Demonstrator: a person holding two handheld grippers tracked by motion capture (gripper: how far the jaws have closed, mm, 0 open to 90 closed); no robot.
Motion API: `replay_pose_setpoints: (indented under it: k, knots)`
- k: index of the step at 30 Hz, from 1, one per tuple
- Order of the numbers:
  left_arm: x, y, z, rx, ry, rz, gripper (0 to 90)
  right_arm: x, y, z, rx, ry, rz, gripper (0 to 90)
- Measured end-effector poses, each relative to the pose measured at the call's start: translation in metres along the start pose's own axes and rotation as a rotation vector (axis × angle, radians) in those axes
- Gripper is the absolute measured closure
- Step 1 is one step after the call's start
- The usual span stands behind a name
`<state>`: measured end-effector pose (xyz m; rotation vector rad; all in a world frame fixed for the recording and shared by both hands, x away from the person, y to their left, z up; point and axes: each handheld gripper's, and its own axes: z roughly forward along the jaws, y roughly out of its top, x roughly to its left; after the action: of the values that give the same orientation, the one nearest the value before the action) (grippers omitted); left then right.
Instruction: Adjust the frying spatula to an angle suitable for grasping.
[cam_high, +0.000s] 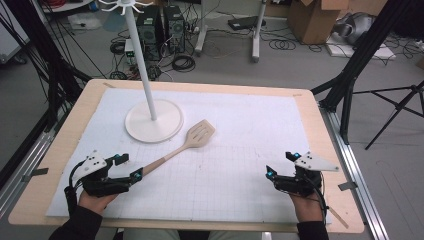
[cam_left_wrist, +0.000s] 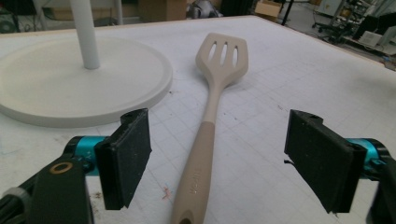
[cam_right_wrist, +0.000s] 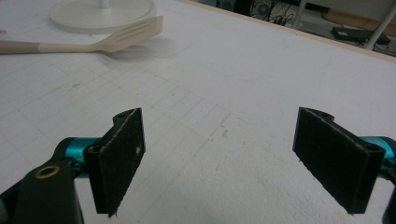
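Between the spread left claw (cam_left_wrist: 217, 156) jaws lies the spatula (cam_left_wrist: 212, 102), flat on the surface beside the stand (cam_high: 153, 120). It looks light, stiff and smooth; grip mid-handle. Right claw (cam_right_wrist: 233, 161) gapes empty.

1. High view: bright, even indoor light with no hard glare; the white mat (cam_high: 240, 150) reads clean, and the picture is slightly soft and coarse overall.
2. Shadows are faint and diffuse; the spatula (cam_high: 182, 145) and stand base (cam_high: 154, 121) cast only pale smudges.
3. Left gripper view: the spatula (cam_left_wrist: 210, 112) is fairly sharp and throws a soft shadow to its right; the room behind is blurred.
4. Right gripper view: the mat is pale and a little washed out; the pads (cam_right_wrist: 119, 158) look grainy, and the far edge is out of focus.
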<state>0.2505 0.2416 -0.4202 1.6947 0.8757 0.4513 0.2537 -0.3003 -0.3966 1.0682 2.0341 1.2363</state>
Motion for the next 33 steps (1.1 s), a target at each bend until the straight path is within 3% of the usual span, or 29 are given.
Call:
replay_pose_setpoints:
  k: [2,4,7,8,9,18,21,26,29,32,33]
  knots:
    - [0.002,0.001,0.006,0.017,-0.012,0.003,25.4,0.000,0.000,0.000,0.001,0.000,0.002,15.9]
    - [0.005,0.006,0.019,0.096,-0.030,0.015,27.2,-0.001,-0.001,0.000,0.007,-0.002,0.014,15.9]
    - [0.007,0.010,0.028,0.135,-0.042,0.029,29.4,-0.001,-0.001,0.000,0.007,-0.002,0.011,15.9]
    - [0.009,0.014,0.039,0.175,-0.050,0.041,31.8,-0.002,-0.001,0.000,0.007,-0.007,0.008,15.9]
    - [0.009,0.014,0.039,0.175,-0.050,0.041,32.1,-0.002,-0.001,0.000,0.007,-0.007,0.008,15.9]
    - [0.009,0.024,0.078,0.345,-0.066,0.089,33.8,0.000,-0.002,0.003,0.033,0.011,0.003,15.9]
    - [0.010,0.019,0.082,0.400,-0.059,0.101,41.7,0.001,-0.001,0.003,0.033,0.013,0.003,15.9]
    - [0.011,0.018,0.082,0.426,-0.061,0.107,47.4,0.001,-0.001,0.003,0.032,0.014,0.002,15.9]
    - [0.011,0.014,0.084,0.469,-0.057,0.115,52.8,0.001,-0.001,0.003,0.030,0.014,0.000,15.9]
    - [0.012,0.011,0.083,0.461,-0.049,0.132,55.6,0.001,-0.001,0.003,0.031,0.014,0.000,15.9]
    - [0.012,0.011,0.083,0.458,-0.041,0.133,62.1,0.001,-0.001,0.003,0.031,0.013,-0.001,15.9]
